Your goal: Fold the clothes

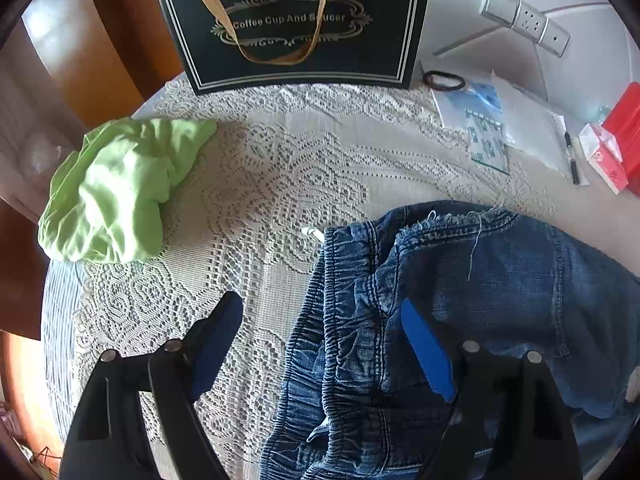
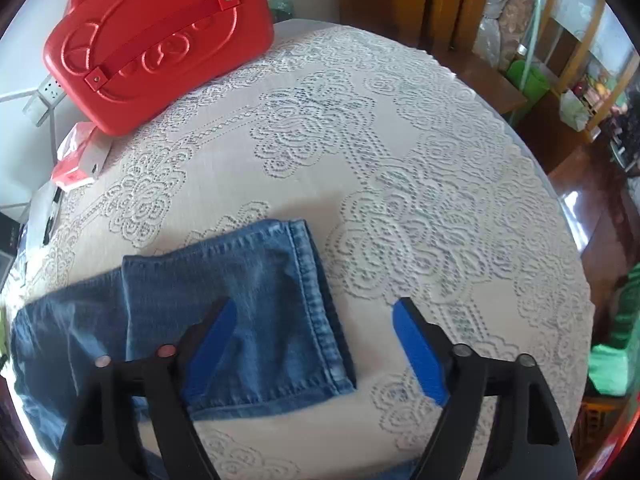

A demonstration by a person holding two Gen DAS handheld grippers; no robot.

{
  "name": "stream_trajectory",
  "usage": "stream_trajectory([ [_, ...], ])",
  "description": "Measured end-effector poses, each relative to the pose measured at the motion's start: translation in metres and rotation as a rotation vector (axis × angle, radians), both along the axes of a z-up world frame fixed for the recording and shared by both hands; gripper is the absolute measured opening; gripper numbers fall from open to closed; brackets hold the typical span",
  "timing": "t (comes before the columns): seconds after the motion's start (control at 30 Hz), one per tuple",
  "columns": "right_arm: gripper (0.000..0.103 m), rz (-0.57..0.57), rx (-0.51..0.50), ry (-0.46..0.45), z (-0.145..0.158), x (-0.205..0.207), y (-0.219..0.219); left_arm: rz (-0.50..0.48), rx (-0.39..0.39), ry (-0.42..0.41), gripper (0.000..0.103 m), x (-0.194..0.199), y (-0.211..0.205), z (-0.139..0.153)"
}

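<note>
Jeans (image 1: 460, 320) lie flat on the desk (image 1: 260, 184) near its front edge; left tool (image 1: 320, 332) and right tool (image 2: 316, 332) gape empty. Pinch waistband and hems together, then fold evenly.

Before you: round table under white lace tablecloth (image 1: 256, 184). Black paper gift bag (image 1: 296, 24) with gold ribbon handles stands at far edge. Right of it, black hair tie (image 1: 444, 80) on clear plastic sleeve (image 1: 516, 128), black pen (image 1: 572, 160), small red-and-white carton (image 1: 604, 160). Red moulded plastic handbag (image 2: 160, 40) rests beside carton. White power strip (image 1: 524, 20) on wall.
</note>
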State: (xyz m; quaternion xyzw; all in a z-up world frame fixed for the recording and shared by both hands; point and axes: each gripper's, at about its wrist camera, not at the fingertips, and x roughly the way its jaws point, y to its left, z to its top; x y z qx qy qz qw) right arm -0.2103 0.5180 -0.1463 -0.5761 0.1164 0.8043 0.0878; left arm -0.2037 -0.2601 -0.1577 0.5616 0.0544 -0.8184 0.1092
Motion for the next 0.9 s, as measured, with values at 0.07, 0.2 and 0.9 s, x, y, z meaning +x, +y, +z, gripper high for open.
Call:
stream_trajectory([
  [0.07,0.083,-0.005,-0.009,-0.005,-0.006,-0.009,-0.002,-0.006,0.008,-0.034,0.082,-0.006,0.004,-0.010],
  [0.2,0.084,0.011,0.005,-0.040,-0.023,-0.027,-0.010,-0.030,0.012,-0.093,0.082,-0.015,0.012,-0.030],
  [0.9,0.042,0.073,0.287,0.098,-0.019,-0.106,-0.024,-0.040,-0.017,0.044,0.063,-0.033,0.033,-0.011],
])
